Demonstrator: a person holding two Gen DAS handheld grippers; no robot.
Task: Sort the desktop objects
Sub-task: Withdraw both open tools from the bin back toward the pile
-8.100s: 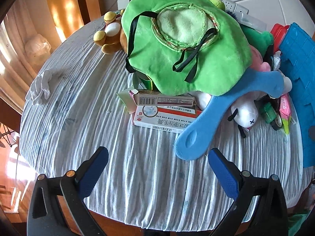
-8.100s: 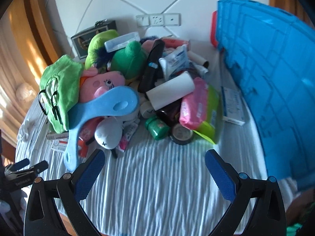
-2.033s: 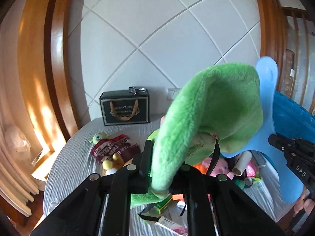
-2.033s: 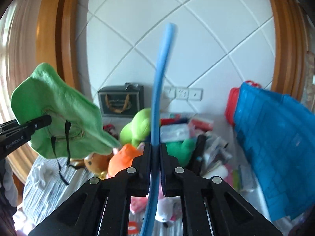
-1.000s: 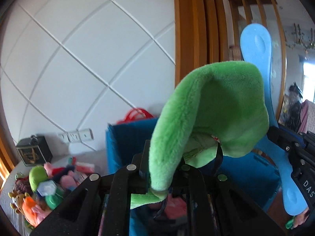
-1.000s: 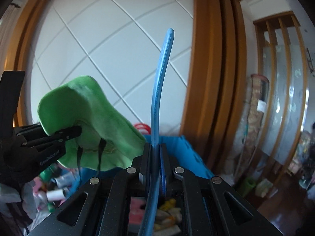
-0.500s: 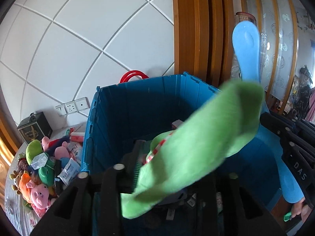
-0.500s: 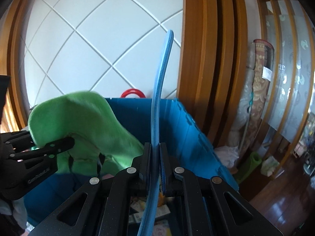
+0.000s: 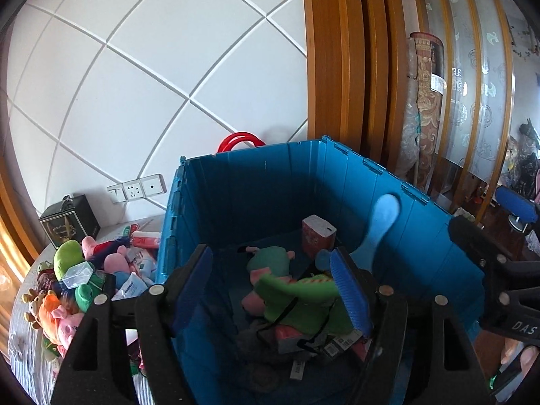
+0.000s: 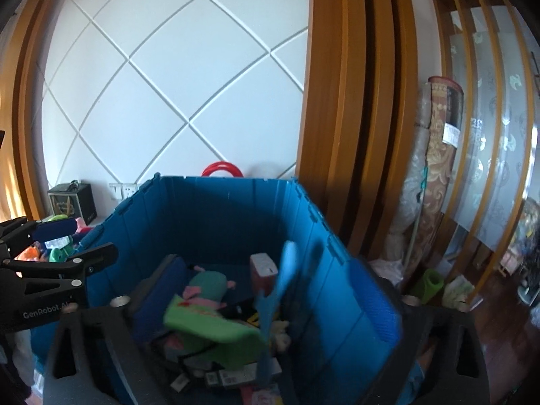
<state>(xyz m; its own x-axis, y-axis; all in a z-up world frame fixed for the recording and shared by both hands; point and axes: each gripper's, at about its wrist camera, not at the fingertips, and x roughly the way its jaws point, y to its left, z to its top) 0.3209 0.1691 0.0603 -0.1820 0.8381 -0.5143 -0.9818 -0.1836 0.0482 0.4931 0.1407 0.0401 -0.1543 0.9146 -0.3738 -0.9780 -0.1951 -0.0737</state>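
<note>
Both grippers hover over the open blue crate (image 9: 256,182), which also shows in the right wrist view (image 10: 216,202). My left gripper (image 9: 270,287) is open and empty. The green plush hat (image 9: 297,290) lies inside the crate on other items; it also shows in the right wrist view (image 10: 209,327). My right gripper (image 10: 266,307) is open; its fingers look blurred. The light blue paddle-shaped object (image 10: 276,290) is blurred, inside the crate between the right fingers; it also shows in the left wrist view (image 9: 378,229).
The crate holds a teal and pink plush (image 9: 270,260), a red box (image 9: 317,236) and labelled packets. Left of the crate, a pile of plush toys (image 9: 71,287) lies on the striped tablecloth. A black box (image 9: 67,226) stands by the wall sockets. Wooden frames stand behind.
Both grippers have opened over the crate. The green hat has dropped from the left gripper into the crate, and the blue paddle has left the right gripper's grip.
</note>
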